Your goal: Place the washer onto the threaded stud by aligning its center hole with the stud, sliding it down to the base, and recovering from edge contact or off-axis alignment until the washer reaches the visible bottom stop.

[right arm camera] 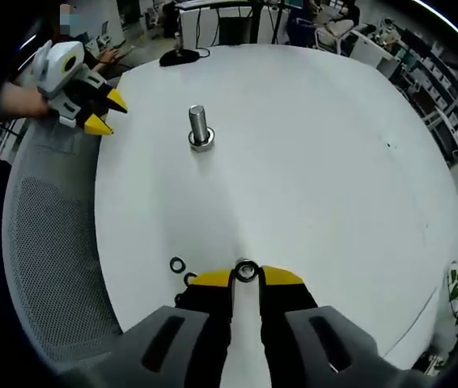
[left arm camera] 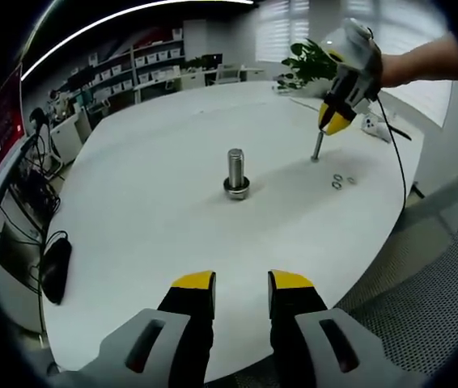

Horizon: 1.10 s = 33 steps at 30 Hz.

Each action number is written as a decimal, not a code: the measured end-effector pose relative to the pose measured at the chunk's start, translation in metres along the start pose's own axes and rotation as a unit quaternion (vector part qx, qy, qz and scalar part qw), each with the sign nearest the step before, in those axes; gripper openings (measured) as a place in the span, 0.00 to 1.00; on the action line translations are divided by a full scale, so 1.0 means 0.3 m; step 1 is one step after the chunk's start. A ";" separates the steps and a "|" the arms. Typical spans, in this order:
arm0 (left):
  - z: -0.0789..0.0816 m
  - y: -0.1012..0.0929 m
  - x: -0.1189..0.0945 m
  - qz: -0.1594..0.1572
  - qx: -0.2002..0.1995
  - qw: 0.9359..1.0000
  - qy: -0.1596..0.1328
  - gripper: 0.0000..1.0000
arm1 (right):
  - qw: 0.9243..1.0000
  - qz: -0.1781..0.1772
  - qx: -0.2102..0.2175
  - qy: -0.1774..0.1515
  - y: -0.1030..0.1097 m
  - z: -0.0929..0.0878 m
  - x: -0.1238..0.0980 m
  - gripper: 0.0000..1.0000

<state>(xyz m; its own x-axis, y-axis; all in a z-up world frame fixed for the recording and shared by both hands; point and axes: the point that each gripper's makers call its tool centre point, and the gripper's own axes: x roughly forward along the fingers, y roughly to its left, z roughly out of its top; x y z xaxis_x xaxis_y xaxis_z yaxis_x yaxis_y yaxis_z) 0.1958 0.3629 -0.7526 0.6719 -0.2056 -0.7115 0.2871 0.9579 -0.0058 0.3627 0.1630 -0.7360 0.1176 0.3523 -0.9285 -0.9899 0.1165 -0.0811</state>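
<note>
- Right gripper view: the right tool [right arm camera: 246, 277] is clenched on a washer [right arm camera: 246, 271] over the counter [right arm camera: 318, 153]; two spare washers [right arm camera: 178, 264] lie beside it.
- The threaded stud [left arm camera: 236, 173] stands upright, well apart.
- The left tool [left arm camera: 241, 285] is released, grasping nothing.

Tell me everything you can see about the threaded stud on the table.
The threaded stud is a short, silvery metal cylinder standing upright near the middle of the white table. Its lower end sits in a wider metal base, nut-like, resting on the tabletop. Nothing grips or touches it; both tongs are apart from it. The right gripper view shows it the same way. The threads are too small to make out.
</note>
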 end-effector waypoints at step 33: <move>-0.005 -0.016 0.002 -0.011 0.004 1.000 0.005 0.24 | 0.998 0.022 0.002 0.054 0.003 -0.064 0.123 0.14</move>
<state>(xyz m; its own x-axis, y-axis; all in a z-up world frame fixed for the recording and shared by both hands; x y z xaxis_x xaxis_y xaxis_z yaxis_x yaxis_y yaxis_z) 0.1938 0.3586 -0.7540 0.6593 -0.2239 -0.7177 0.3064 0.9518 -0.0154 0.3647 0.1582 -0.7774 0.0643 0.2557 -0.9646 -0.9935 0.1073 -0.0378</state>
